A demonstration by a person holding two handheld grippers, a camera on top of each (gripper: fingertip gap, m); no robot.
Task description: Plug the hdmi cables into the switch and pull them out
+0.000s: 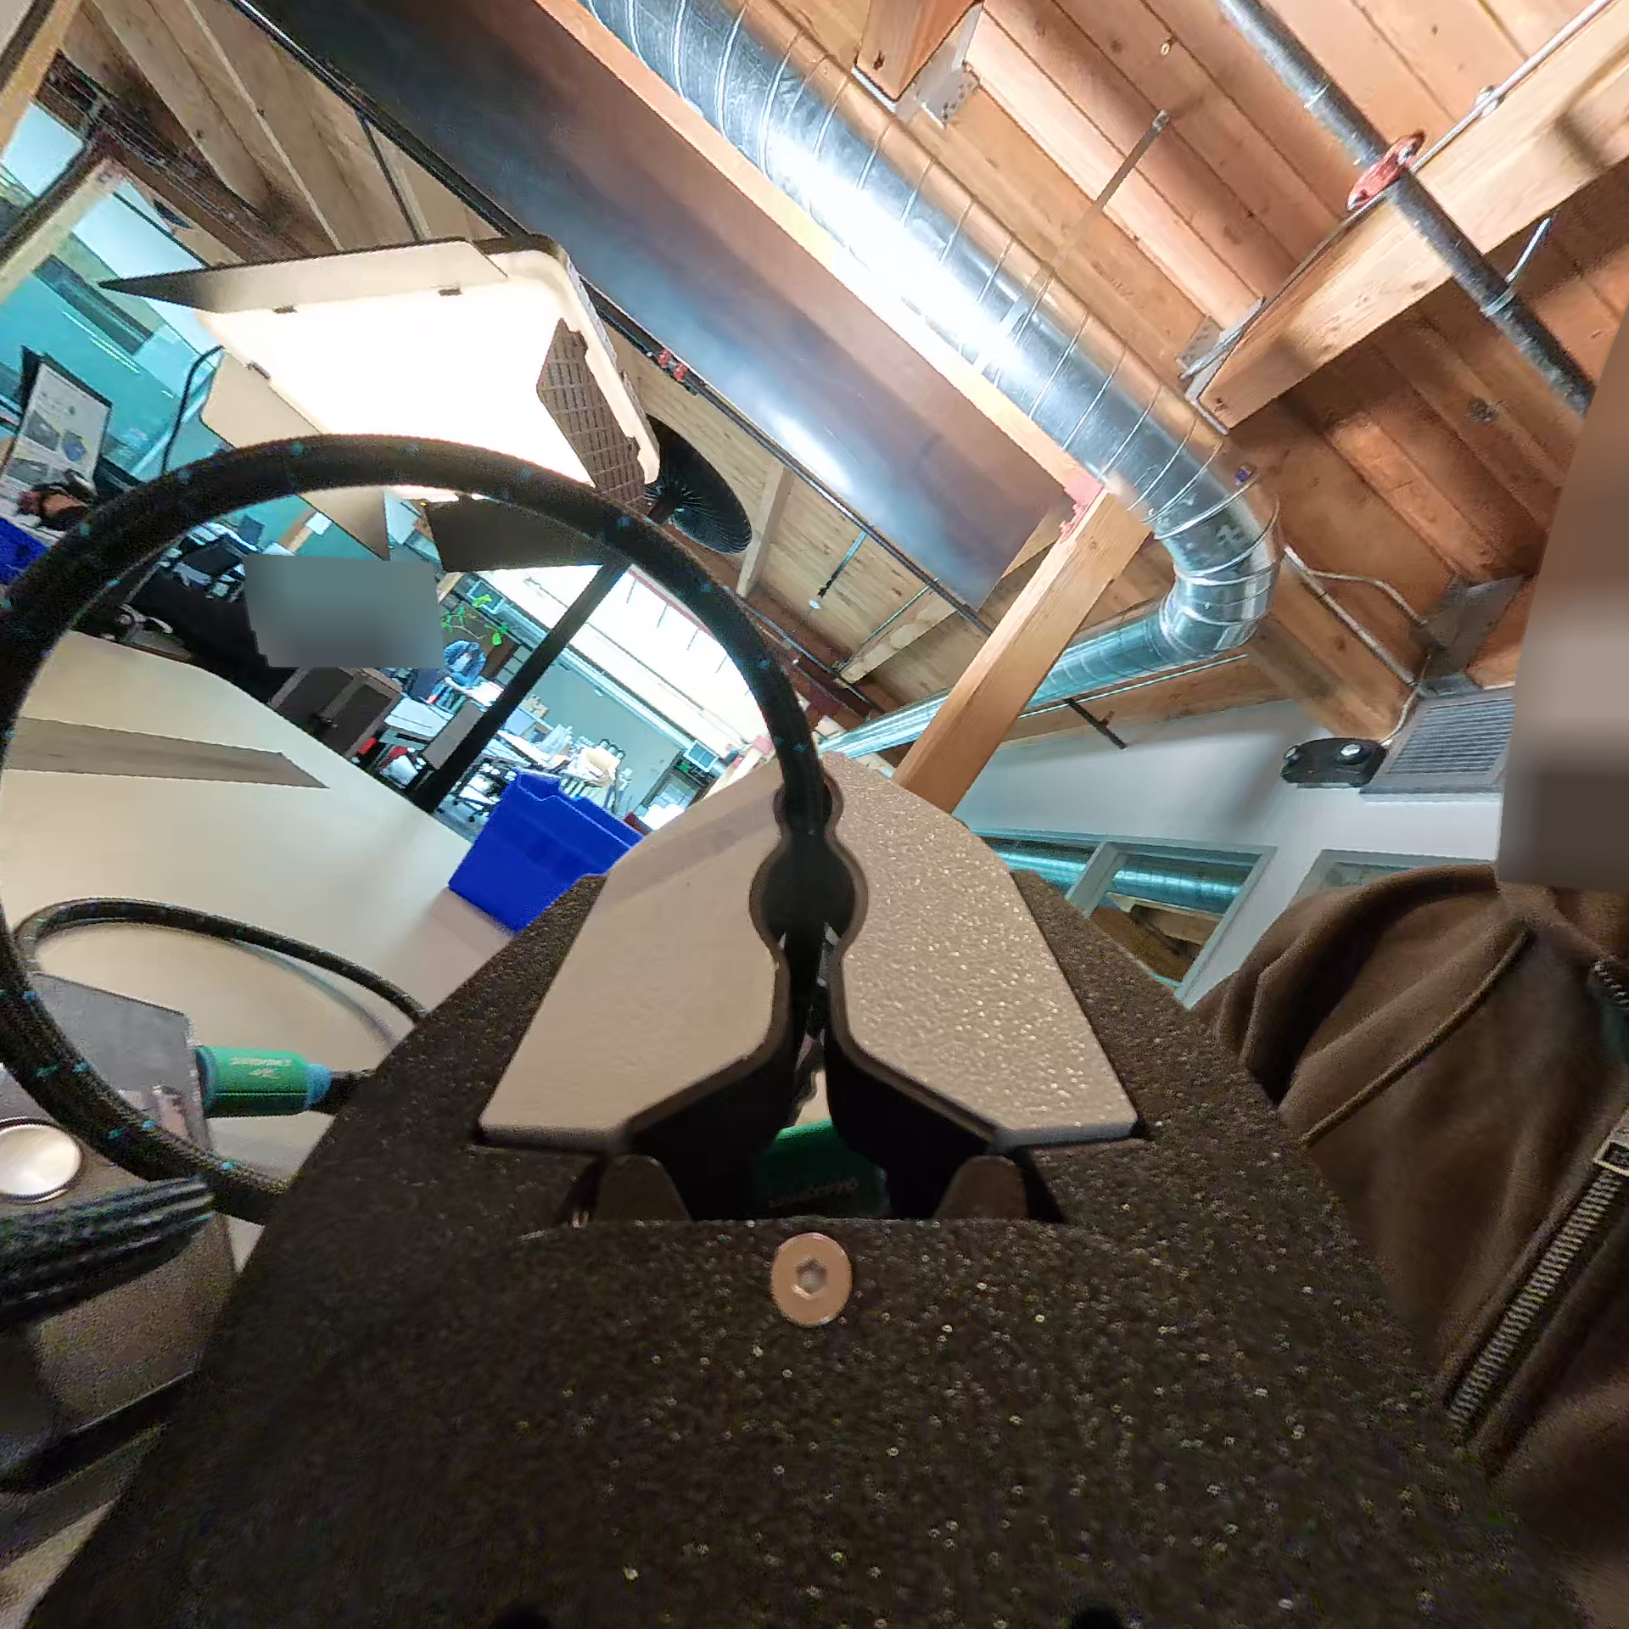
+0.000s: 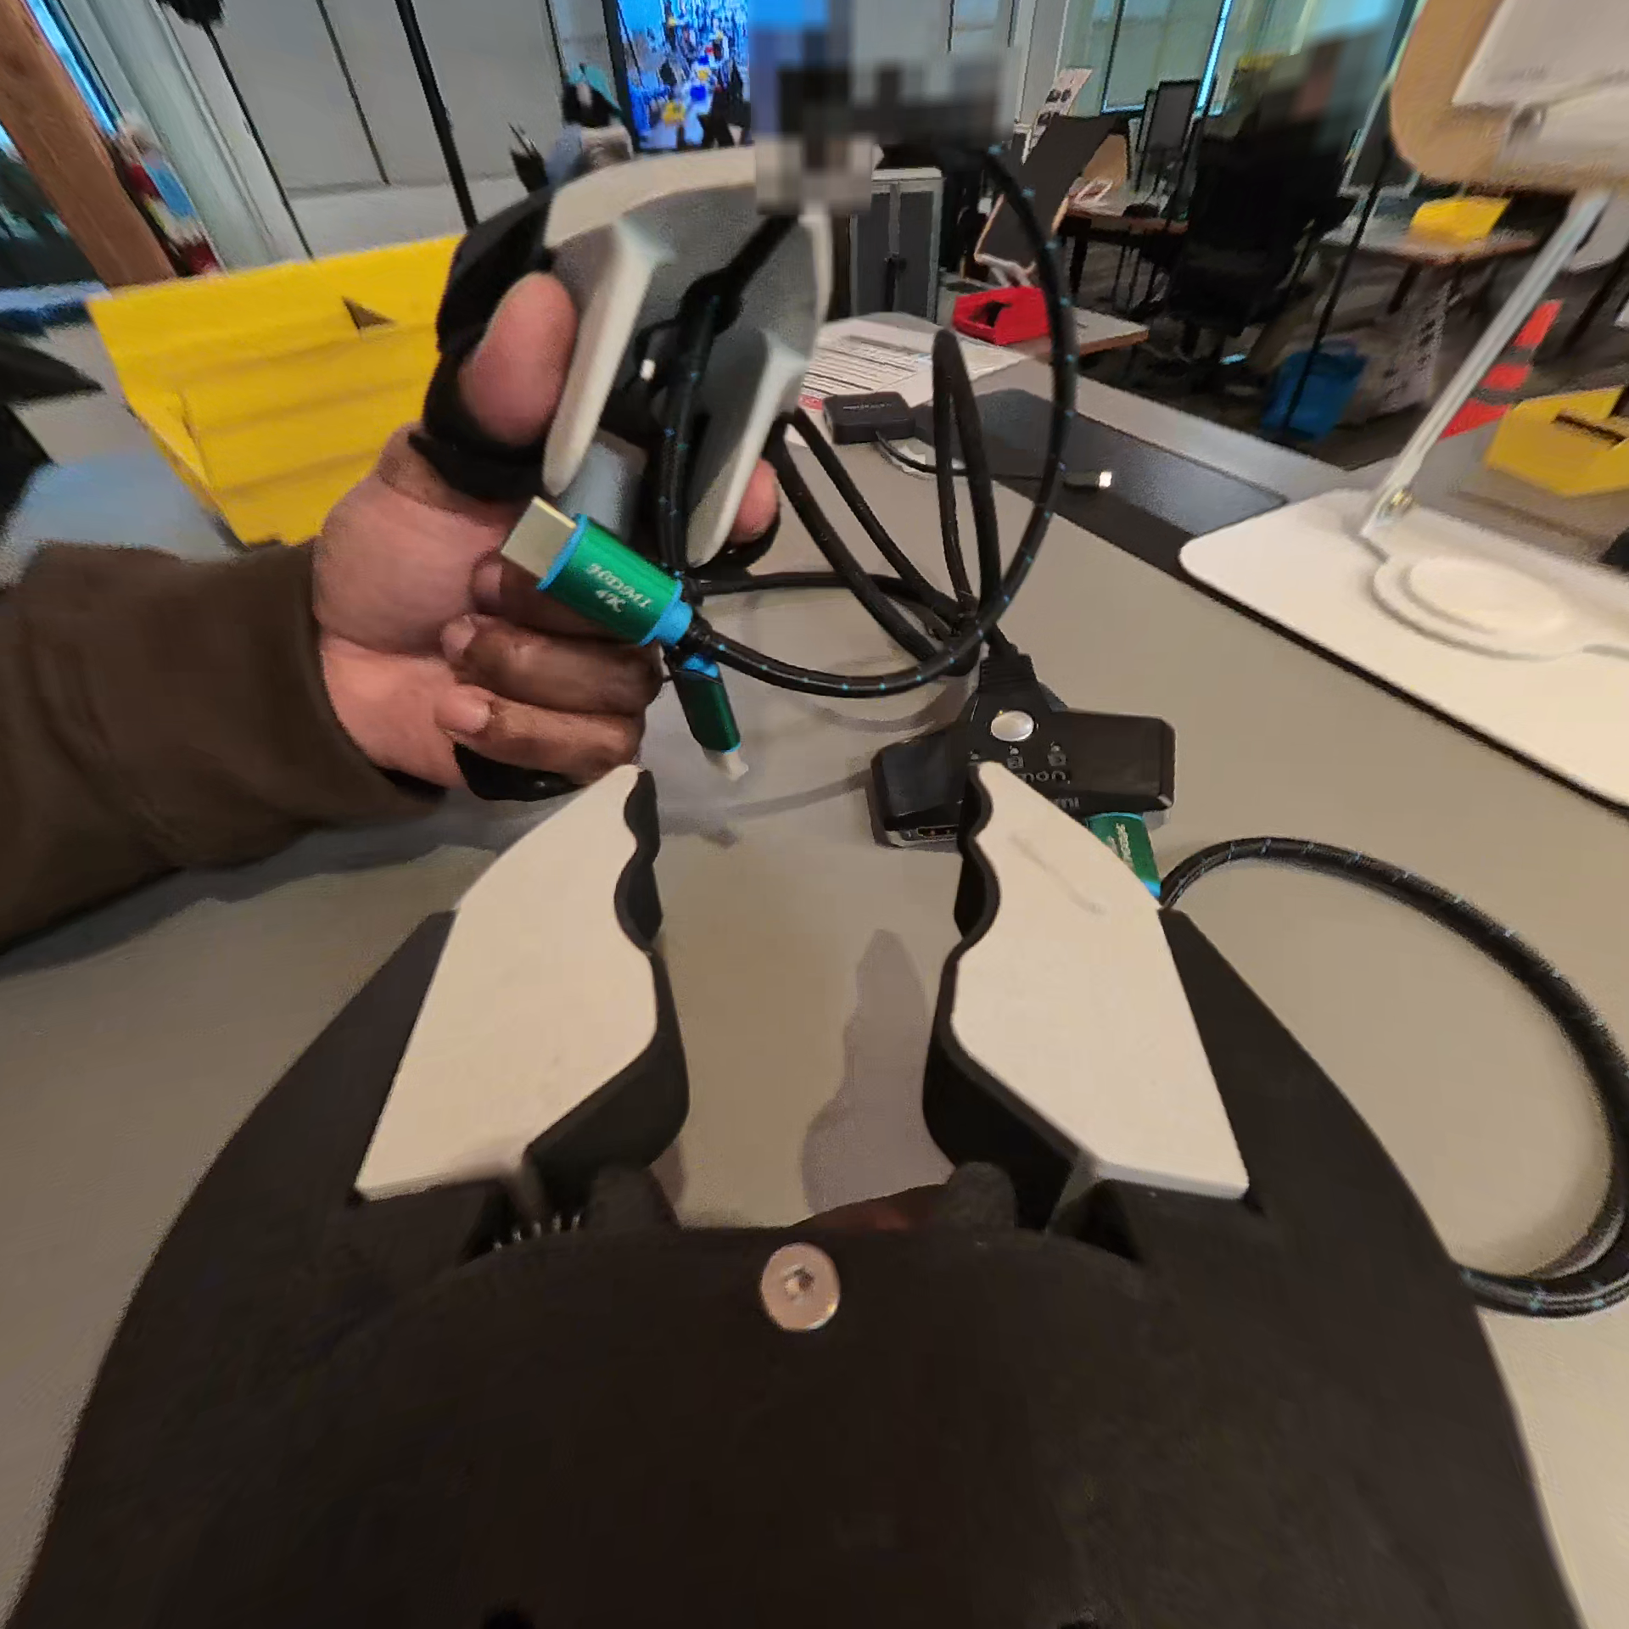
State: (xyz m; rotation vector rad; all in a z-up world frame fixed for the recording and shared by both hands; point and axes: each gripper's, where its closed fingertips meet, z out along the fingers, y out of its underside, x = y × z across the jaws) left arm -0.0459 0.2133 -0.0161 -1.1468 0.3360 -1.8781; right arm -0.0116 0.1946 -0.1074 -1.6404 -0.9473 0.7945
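Hidden: left gripper tilts at the ceiling; its body covers the table below. A green plug is barely visible under its fingers.
Left claw: pads clamped together on the black braided cable, which loops to upper left of frame.
Left hand: centre-left of the right wrist view, fingers curled around the gripper; two green plugs hang beside it.
Right claw: right gripper has jaws wide apart, bare, above the grey table.
Nearest: black switch box just beyond its right fingertip, partly covered.
Room: open tabletop at lower left; white lamp base at right edge.
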